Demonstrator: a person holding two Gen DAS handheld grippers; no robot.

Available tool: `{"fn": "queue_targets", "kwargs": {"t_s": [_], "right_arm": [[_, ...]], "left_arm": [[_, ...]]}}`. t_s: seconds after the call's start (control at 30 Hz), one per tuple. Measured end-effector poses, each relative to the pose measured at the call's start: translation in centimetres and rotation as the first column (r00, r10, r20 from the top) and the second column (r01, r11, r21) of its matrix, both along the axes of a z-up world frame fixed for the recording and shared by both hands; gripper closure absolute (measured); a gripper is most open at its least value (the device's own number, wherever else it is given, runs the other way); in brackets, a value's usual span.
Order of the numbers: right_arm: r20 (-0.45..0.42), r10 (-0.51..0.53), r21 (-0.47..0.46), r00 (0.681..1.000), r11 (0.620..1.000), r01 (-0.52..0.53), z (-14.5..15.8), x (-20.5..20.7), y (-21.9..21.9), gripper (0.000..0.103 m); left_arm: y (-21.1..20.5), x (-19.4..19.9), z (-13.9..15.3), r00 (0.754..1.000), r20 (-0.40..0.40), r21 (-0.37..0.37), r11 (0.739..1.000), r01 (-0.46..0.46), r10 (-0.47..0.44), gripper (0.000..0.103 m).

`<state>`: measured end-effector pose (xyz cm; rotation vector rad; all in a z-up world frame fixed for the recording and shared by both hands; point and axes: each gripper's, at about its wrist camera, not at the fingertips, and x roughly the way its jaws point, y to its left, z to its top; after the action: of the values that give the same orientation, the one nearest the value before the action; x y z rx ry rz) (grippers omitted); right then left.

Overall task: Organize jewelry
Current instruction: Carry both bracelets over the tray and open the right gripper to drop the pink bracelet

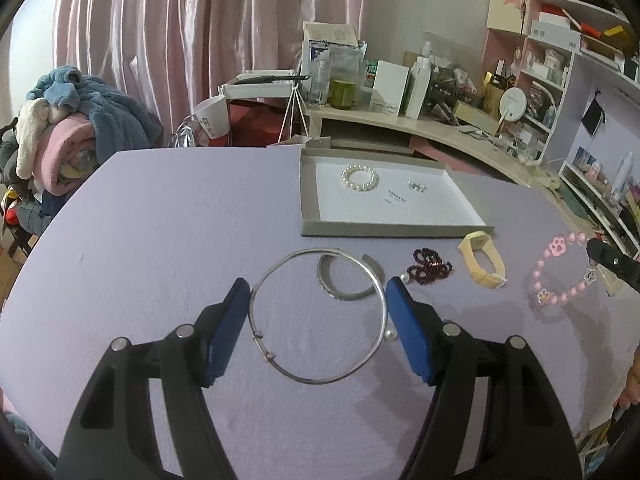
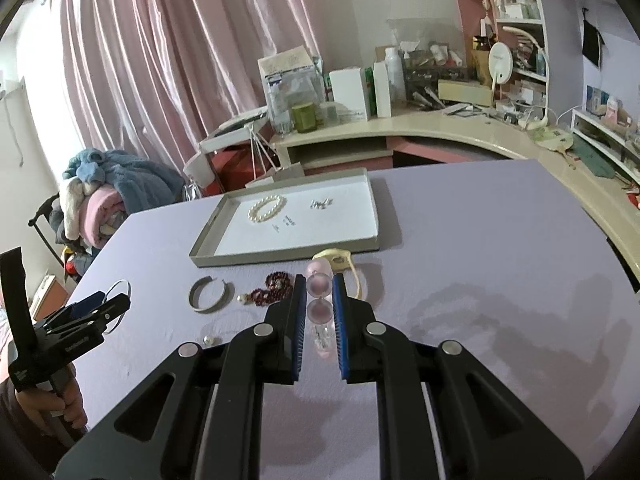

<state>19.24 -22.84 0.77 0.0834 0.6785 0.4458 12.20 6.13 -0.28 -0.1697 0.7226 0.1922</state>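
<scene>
A: Left tongs (image 1: 318, 320): how do they stand, and how is this carry done well?

B: Clenched on the bangle (image 1: 316, 316); each blue pad presses one side of the thin silver ring, which spans the whole gap and hangs above the desk (image 1: 160, 216). Judged step: carry it to the tray (image 1: 308, 204). Keep the ring level and the squeeze steady, since a thin hoop held at two points could pivot or slip out; let go only once it is low over the white floor of the tray.

A: What lies beyond the left tongs?

B: On the desk, left to right: a cuff (image 1: 348, 280), dark red beads (image 1: 432, 268), a yellow band (image 1: 484, 264). The tray stands farther off and holds a pearl bracelet (image 1: 359, 178) and small earrings (image 1: 417, 186).

A: And the right tongs (image 2: 319, 316)?

B: Nearly closed, grasping the pink bracelet (image 2: 319, 284) by its beads; in the left view the loop dangles clear of the desk. The tray lies ahead and slightly left. Set it down apart from the pearls, so strands do not tangle.
</scene>
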Motion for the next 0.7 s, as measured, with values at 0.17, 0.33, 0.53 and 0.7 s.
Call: {"fn": "queue_targets", "kwargs": {"t_s": [0.17,0.33,0.53,0.7], "right_arm": [[0.012,-0.008,0.014,1.000,1.000,0.008,0.7,0.5,-0.4,0.089],[0.027,-0.002,0.013,1.000,1.000,0.002,1.3,1.3,-0.3,0.089],[0.051,0.011,0.018,0.999,1.000,-0.012,2.2,2.6,0.5,0.089],[0.068,0.026,0.007,0.997,1.000,-0.026,2.8,4.3,1.4,0.089]], "left_arm": [[-0.1,0.3,0.8,1.000,0.016,-0.007,1.000,0.002,-0.002,0.034],[-0.2,0.7,1.4,1.000,0.028,-0.007,1.000,0.006,-0.006,0.034],[-0.1,1.7,2.0,0.999,0.036,-0.003,1.000,0.009,-0.009,0.034],[0.1,3.1,2.4,0.999,0.042,0.000,1.000,0.014,-0.014,0.034]]}}
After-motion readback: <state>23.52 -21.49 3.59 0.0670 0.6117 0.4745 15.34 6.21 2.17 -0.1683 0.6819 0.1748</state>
